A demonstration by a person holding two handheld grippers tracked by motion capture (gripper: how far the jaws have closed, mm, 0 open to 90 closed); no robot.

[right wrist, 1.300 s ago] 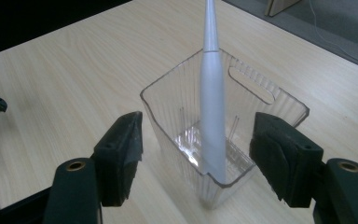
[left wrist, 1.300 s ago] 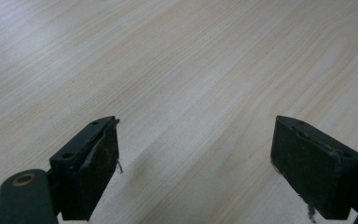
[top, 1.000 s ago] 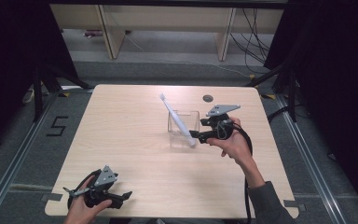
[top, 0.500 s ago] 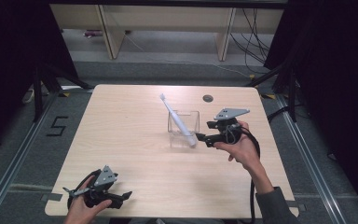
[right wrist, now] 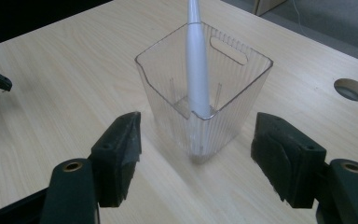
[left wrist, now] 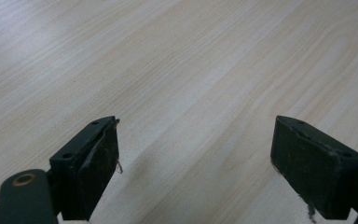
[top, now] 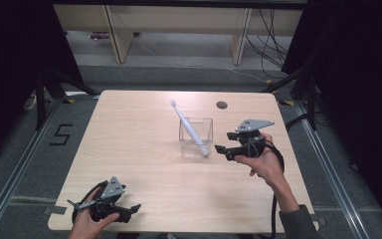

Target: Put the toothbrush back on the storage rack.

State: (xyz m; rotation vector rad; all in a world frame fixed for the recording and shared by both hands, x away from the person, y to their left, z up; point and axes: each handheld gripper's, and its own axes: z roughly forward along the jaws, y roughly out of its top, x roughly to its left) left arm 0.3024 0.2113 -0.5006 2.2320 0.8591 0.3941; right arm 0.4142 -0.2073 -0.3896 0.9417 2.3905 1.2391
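Note:
A clear ribbed plastic container (top: 196, 135) stands upright near the middle of the wooden table (top: 144, 149). A white tapered stick (top: 189, 127), shaped like a toothbrush, leans in it with its top toward the far left. My right gripper (top: 222, 149) is just to the right of the container, open and holding nothing. In the right gripper view the container (right wrist: 168, 79) and the stick (right wrist: 196, 60) stand a short way beyond my right gripper (right wrist: 198, 128), apart from its jaws. My left gripper (top: 132, 209) rests open at the table's front left edge, and the left gripper (left wrist: 196, 140) has bare wood between its jaws.
A round cable hole (top: 222, 105) sits in the table behind the right gripper, also the hole (right wrist: 352, 88) at the right in the right gripper view. Wooden shelving (top: 179, 30) stands behind the table. Grey floor with metal rails (top: 25, 164) surrounds it.
My right gripper has drawn back to the right, away from the container's side. The container, the stick and the left gripper have stayed put.

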